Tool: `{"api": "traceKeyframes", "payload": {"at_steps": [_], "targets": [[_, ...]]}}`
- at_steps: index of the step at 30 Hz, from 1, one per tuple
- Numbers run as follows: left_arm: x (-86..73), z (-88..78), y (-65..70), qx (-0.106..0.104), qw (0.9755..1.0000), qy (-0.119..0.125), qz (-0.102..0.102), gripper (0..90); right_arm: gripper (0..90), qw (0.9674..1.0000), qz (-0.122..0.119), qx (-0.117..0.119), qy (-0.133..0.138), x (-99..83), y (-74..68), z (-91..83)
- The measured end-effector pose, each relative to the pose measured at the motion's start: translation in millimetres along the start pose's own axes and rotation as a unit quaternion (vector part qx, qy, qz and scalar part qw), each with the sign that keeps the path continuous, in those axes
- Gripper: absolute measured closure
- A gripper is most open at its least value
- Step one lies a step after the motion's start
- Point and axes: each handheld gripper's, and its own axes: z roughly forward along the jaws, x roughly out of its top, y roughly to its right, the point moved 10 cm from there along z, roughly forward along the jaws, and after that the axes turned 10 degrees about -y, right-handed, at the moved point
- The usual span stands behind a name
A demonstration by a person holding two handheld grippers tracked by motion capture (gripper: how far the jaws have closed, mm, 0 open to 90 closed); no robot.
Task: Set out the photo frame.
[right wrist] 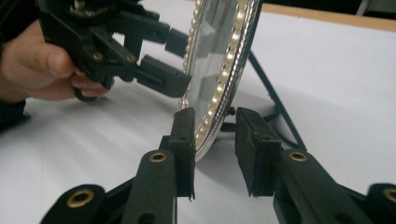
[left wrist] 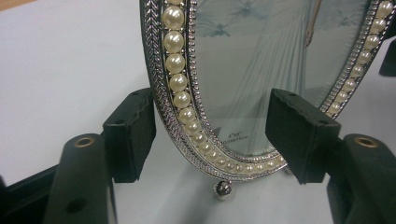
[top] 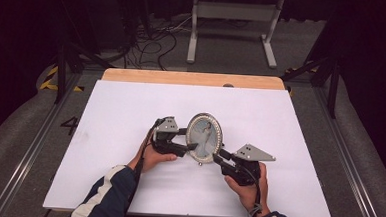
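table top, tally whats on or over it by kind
oval picture frame: 1, standing upright on the white table
handheld tongs: 2, the left tongs and the right tongs, one at each lower side of the frame
hands holding them: 2
total: 5

The oval picture frame [left wrist: 161,100] is shiny silver metal, ribbed, lined with glossy pearl beads [left wrist: 179,82] around smooth glass. Matt black plastic is seen on the left gripper [top: 193,147]. The table [top: 131,100] is covered in matt white, bare wood at 12 o'clock.
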Motion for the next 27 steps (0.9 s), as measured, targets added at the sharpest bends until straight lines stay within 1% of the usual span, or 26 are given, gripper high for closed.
{"api": "traceKeyframes", "payload": {"at_steps": [2, 4, 5, 6, 8, 9, 11, 13, 14, 16, 17, 19, 21, 22, 27], "targets": [[1.0, -1.1, 0.3, 0.000, 1.0000, 0.003, 0.001, 37.1, 69.0, 0.9999, -0.002, -0.003, 0.010, 3.2, -0.7, -1.2], [1.6, -2.5, -0.1, 0.001, 1.0000, 0.002, 0.007, 38.1, 70.4, 0.9999, -0.003, -0.006, 0.015, 5.1, -1.5, -1.6], [1.7, -2.6, 0.1, 0.001, 1.0000, 0.001, 0.007, 40.0, 71.9, 0.9998, -0.005, -0.008, 0.018, 5.6, -0.8, -2.1], [2.0, -2.8, 0.4, 0.001, 1.0000, 0.001, 0.003, 41.1, 73.1, 0.9997, -0.001, -0.008, 0.023, 6.7, -0.5, -2.8], [2.5, -2.8, -1.1, 0.007, 1.0000, -0.001, 0.004, 43.2, 75.6, 0.9995, -0.001, -0.012, 0.029, 8.0, 0.6, -4.1], [2.5, -3.2, -1.9, 0.009, 1.0000, -0.002, 0.003, 46.0, 77.1, 0.9994, -0.001, -0.016, 0.031, 8.6, 1.5, -4.5], [2.2, -3.9, -2.4, 0.010, 0.9999, -0.004, 0.001, 48.5, 78.6, 0.9993, 0.000, -0.018, 0.033, 9.3, 2.4, -4.8], [0.7, -5.1, -4.0, 0.015, 0.9998, -0.009, 0.007, 50.5, 78.9, 0.9993, 0.001, -0.017, 0.032, 9.4, 2.8, -4.9], [0.0, -5.7, -4.3, 0.015, 0.9998, -0.011, 0.009, 51.7, 81.3, 0.9993, 0.000, -0.016, 0.035, 9.9, 2.8, -4.9], [-0.7, -6.5, -4.6, 0.018, 0.9997, -0.012, 0.007, 53.7, 80.9, 0.9992, -0.001, -0.017, 0.037, 11.2, 2.3, -4.7], [-1.5, -7.9, -5.6, 0.024, 0.9995, -0.016, 0.010, 54.7, 80.7, 0.9991, 0.000, -0.019, 0.037, 11.6, 2.7, -4.3], [-2.5, -9.2, -5.9, 0.027, 0.9994, -0.019, 0.011, 56.3, 80.5, 0.9992, 0.002, -0.018, 0.036, 12.1, 3.6, -3.8], [-3.6, -10.0, -5.1, 0.030, 0.9993, -0.020, 0.008, 57.7, 80.5, 0.9991, 0.007, -0.016, 0.038, 12.7, 5.1, -3.1], [-4.0, -10.5, -5.9, 0.035, 0.9991, -0.022, 0.012, 58.2, 80.3, 0.9992, 0.008, -0.015, 0.037, 13.0, 5.7, -2.7], [-6.8, -13.3, -5.6, 0.049, 0.9982, -0.031, 0.017, 60.4, 79.0, 0.9991, 0.007, -0.018, 0.039, 14.6, 7.8, -0.7]]}}
